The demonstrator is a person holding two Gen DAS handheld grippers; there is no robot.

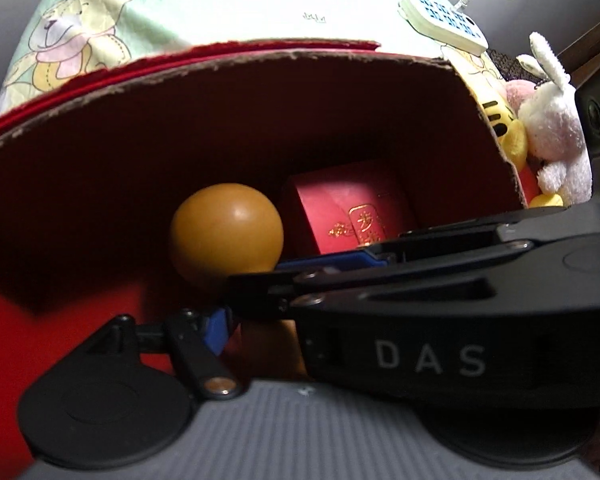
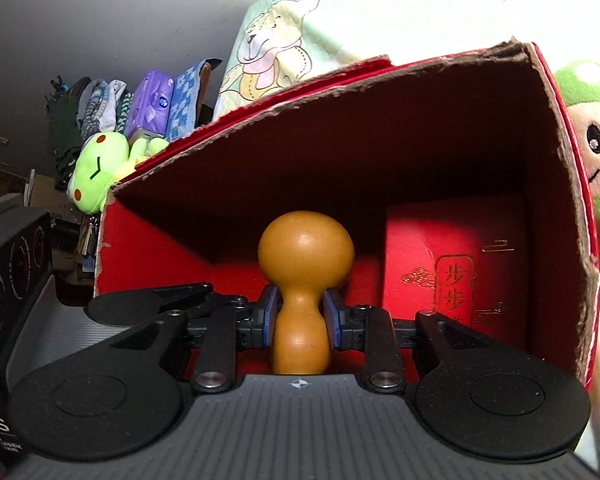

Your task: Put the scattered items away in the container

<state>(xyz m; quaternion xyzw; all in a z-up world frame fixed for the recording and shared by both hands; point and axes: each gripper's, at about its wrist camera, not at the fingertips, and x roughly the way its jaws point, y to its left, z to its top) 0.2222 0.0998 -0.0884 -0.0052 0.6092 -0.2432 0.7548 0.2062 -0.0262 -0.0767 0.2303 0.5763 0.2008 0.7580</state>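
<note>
My right gripper is shut on the narrow waist of an orange-brown gourd, held just inside the open red cardboard box. A red envelope with gold characters stands inside the box at the right. In the left wrist view the gourd and the envelope show inside the box. The right gripper's black body crosses in front and hides most of my left gripper; only its left finger's blue pad shows.
A bear-print sheet lies behind the box. A white rabbit plush, a yellow plush and a white charger sit to the right. A green frog plush, folded cloths and a tissue pack lie to the left.
</note>
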